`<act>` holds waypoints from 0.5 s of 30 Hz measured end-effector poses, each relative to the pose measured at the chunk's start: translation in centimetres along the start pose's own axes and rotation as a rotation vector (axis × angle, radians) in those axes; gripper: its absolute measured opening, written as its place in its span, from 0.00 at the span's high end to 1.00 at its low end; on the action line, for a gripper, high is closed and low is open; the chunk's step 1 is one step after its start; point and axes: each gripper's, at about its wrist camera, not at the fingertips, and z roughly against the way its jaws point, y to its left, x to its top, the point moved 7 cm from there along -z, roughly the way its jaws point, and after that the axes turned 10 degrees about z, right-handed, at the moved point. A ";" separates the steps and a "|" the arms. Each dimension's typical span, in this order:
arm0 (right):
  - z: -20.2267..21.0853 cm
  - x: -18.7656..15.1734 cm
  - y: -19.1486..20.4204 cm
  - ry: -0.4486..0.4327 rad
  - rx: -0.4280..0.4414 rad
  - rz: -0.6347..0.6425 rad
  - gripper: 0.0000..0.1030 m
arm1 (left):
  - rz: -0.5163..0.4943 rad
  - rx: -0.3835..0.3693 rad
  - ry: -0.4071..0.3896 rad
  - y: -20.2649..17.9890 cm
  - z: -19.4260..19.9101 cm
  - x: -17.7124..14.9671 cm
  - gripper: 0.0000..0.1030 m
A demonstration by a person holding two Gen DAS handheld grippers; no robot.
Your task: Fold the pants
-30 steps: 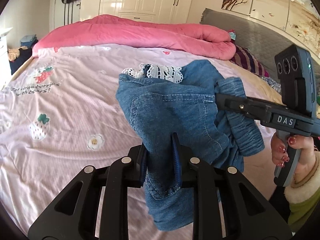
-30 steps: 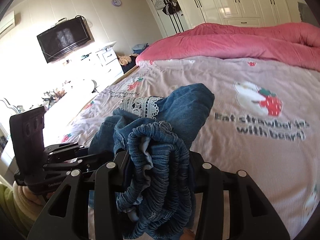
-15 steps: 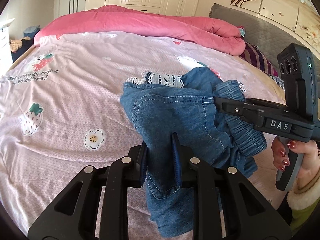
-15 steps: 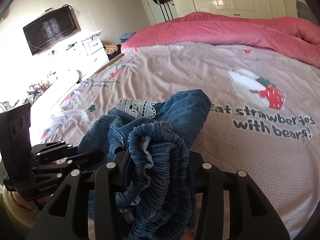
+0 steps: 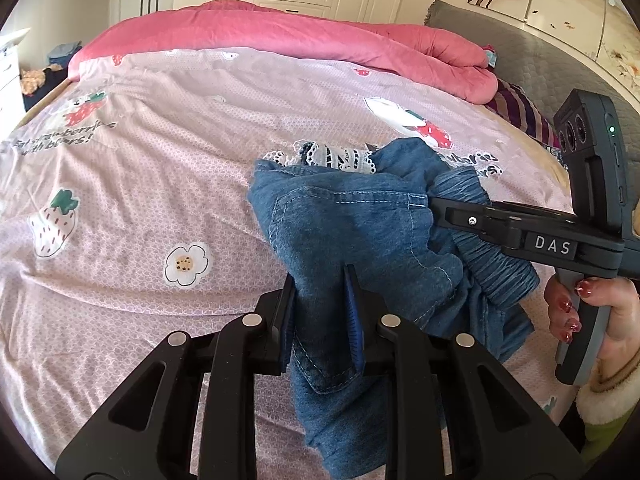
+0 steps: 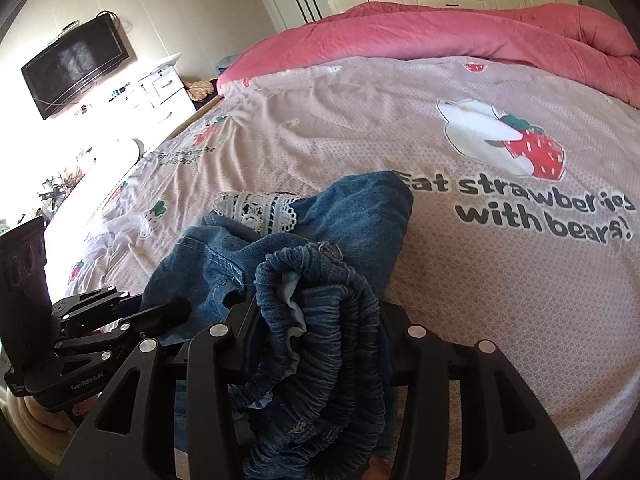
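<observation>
The left hand-held gripper (image 5: 320,300) points downward, jaws nearly together and pinching the denim pants (image 5: 352,232). At three o'clock, a hand (image 5: 592,312) grips the right hand-held gripper (image 6: 316,320), whose jaws are opening around bunched waistband.

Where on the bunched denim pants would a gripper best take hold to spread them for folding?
Probably the gathered elastic waistband, taken from above at its two ends. It is the thickest ridge and sets the pants' width. The right gripper has it bunched between its opening jaws; the left gripper pinches flat denim beside a pocket seam. The lace hem looks too flimsy.
</observation>
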 end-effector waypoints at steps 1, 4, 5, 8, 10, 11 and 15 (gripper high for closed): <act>-0.1 -0.1 -0.1 0.005 -0.005 0.000 0.56 | 0.000 0.001 0.000 -0.1 0.0 -0.1 0.85; -0.5 -0.3 -0.2 0.019 -0.022 0.000 0.55 | -0.001 0.005 0.000 -0.1 -0.1 -0.2 0.85; -0.6 -0.4 -0.3 0.022 -0.029 -0.003 0.54 | -0.001 0.006 -0.001 -0.2 -0.1 -0.2 0.85; -0.9 -0.6 -0.3 0.036 -0.057 0.007 0.52 | 0.002 0.005 -0.001 -0.2 -0.1 -0.2 0.85; -1.2 -0.8 -0.2 0.046 -0.078 0.016 0.50 | 0.003 0.004 -0.001 -0.1 -0.2 -0.2 0.85; -1.2 -0.8 -0.2 0.043 -0.079 0.017 0.49 | 0.001 0.006 -0.001 -0.1 -0.2 -0.2 0.85; -1.1 -0.9 -0.6 0.036 -0.084 -0.004 0.41 | 0.007 0.004 -0.001 -0.1 -0.1 -0.2 0.84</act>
